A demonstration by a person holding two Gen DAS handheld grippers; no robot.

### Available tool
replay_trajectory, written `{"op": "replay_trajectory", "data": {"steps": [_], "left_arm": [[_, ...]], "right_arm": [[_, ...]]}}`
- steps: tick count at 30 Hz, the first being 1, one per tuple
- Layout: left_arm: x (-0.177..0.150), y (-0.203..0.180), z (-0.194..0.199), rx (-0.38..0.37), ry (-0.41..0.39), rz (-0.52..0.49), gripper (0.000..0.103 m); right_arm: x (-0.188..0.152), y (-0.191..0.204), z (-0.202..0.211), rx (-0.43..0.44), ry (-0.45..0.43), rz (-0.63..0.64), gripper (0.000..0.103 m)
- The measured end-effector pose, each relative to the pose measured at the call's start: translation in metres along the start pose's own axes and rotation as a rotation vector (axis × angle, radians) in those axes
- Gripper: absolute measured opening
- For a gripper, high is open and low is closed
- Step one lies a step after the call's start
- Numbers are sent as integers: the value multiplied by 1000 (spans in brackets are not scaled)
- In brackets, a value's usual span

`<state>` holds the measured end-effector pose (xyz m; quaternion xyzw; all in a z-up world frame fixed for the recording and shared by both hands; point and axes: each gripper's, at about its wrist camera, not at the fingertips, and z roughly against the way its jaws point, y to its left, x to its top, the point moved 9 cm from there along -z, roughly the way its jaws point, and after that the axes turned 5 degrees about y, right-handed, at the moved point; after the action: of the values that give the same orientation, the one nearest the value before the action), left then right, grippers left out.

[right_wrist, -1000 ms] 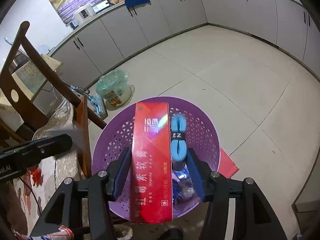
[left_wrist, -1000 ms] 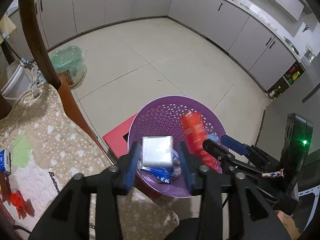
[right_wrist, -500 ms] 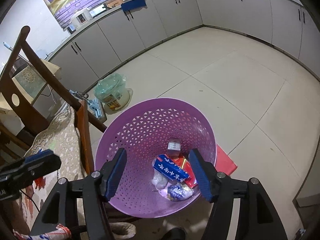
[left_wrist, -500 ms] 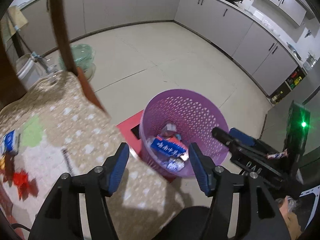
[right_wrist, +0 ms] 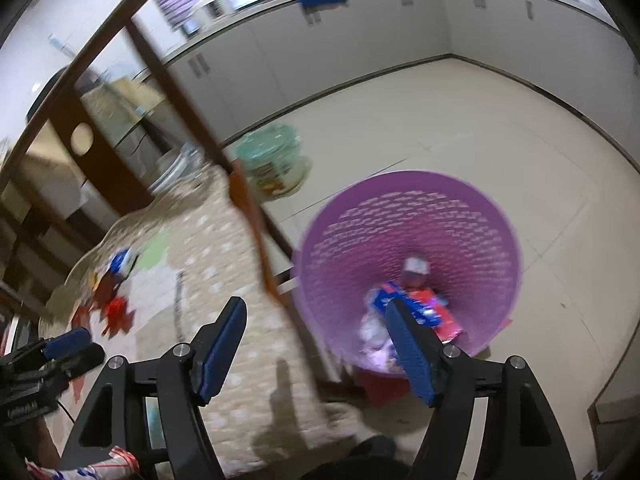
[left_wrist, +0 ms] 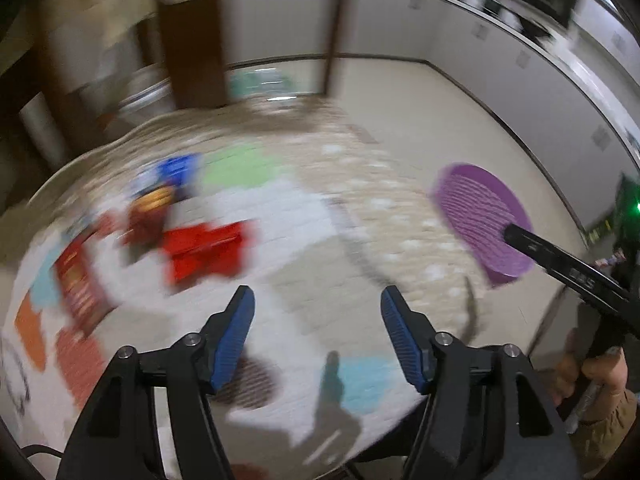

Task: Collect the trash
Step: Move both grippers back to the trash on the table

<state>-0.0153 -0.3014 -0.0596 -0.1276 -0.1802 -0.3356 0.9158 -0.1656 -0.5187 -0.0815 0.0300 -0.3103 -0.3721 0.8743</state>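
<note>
**Both tongs empty, jaws spread, trash on table and in basket**

The left gripper [left_wrist: 316, 312] hangs over the table [left_wrist: 304, 224], which is covered by a pale patterned cloth. Its jaws have just been opening and now stand well apart, with nothing between the blue pads [left_wrist: 234, 336]. The view is badly smeared. At about 10 o'clock from the gripper lies a red wrapper [left_wrist: 206, 250], and past it, further toward 10 o'clock, a cluster of trash [left_wrist: 160, 196] in blue, orange and dark red; what each piece is cannot be told through the blur. A flat red pack [left_wrist: 78, 284] lies at 9 o'clock near the table's edge. The purple basket [left_wrist: 480, 220] sits off the table at 2 o'clock, with the other tool's dark finger crossing in front of it. A hand [left_wrist: 600, 376] grips that tool at 4 o'clock.

The right gripper [right_wrist: 316, 340] has also just been opening its jaws; they are wide and hold nothing. Its right pad overlaps the basket [right_wrist: 408, 216], which stands on the floor at 1 o'clock, just beside the table's edge. Inside the basket lie a blue packet [right_wrist: 384, 296], a red box [right_wrist: 444, 320] and a small pale carton [right_wrist: 416, 266]. The remaining table trash [right_wrist: 112, 300] shows at 10 o'clock, near the left gripper's tip [right_wrist: 68, 340].
</note>
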Motion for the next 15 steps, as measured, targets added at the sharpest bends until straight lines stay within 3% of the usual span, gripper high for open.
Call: {"op": "replay_trajectory", "data": {"steps": [4, 8, 11, 15], "left_arm": [[-16, 97, 16, 74, -24, 192, 76], [-30, 181, 19, 116, -9, 387, 77], [-34, 223, 14, 100, 3, 497, 79], [-30, 241, 0, 51, 16, 565, 79]], "right_arm": [[-7, 50, -12, 32, 37, 89, 78], [-14, 97, -26, 68, 72, 176, 80], [-19, 133, -38, 111, 104, 248, 81], [-21, 183, -61, 185, 145, 340, 83]]}}
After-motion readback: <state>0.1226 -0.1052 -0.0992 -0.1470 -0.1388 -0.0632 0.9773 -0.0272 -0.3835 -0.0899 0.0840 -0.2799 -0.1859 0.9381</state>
